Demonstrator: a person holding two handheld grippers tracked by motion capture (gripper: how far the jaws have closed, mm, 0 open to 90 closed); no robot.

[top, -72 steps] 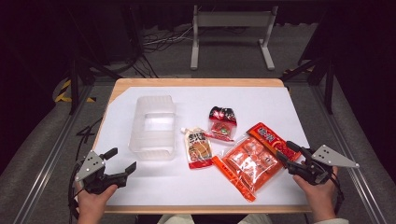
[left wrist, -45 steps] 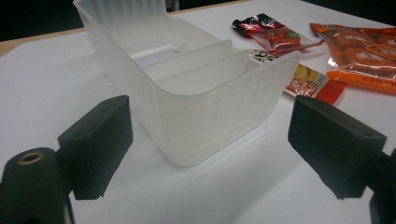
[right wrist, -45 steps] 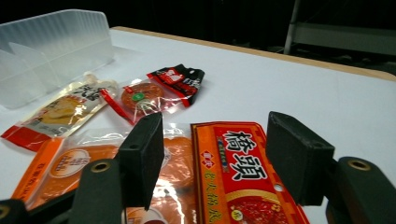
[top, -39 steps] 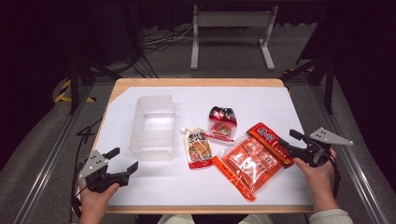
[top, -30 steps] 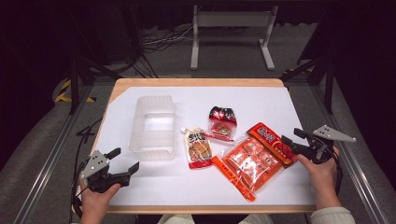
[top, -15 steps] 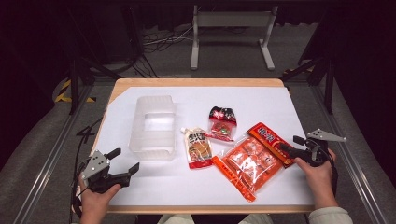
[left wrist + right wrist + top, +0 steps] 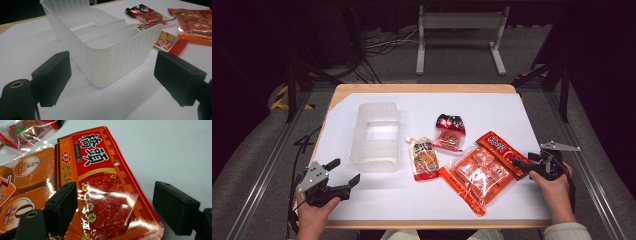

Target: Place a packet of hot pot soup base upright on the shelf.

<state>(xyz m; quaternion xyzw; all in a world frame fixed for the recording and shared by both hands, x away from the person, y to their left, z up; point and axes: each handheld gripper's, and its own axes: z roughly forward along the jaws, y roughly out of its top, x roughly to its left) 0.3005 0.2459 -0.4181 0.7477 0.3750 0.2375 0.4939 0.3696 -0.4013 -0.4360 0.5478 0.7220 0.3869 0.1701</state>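
I am seated at a white-topped bench point(image 7: 362, 200) with a handheld tool in each hand. My right tool point(image 7: 518, 164) is low at the bench's right side, its two black jaws spread wide and just opened further, with nothing pressed between them. Through its own camera I see the red snack pouch point(image 7: 105, 195) lying flat directly ahead, its near end between the parted jaws but untouched. From the high view this red snack pouch point(image 7: 502, 151) rests at the right of the bench, its left edge lapping over a larger orange packet point(image 7: 477, 177).

I judge the pouch light, thin and floppy, with a glossy film that will slip and crinkle. It lies flush on the bench, so there is little to get under. The sealed border near the punched hang hole, or the free right edge away from the orange packet, looks the best place to pinch; squeezing the middle could crush what is inside.

My left tool point(image 7: 343, 173) rests at the bench's near left corner, jaws parted and empty, pointing at a clear plastic bin point(image 7: 105, 50) that stands just ahead of it. Two smaller packets lie between bin and pouch.
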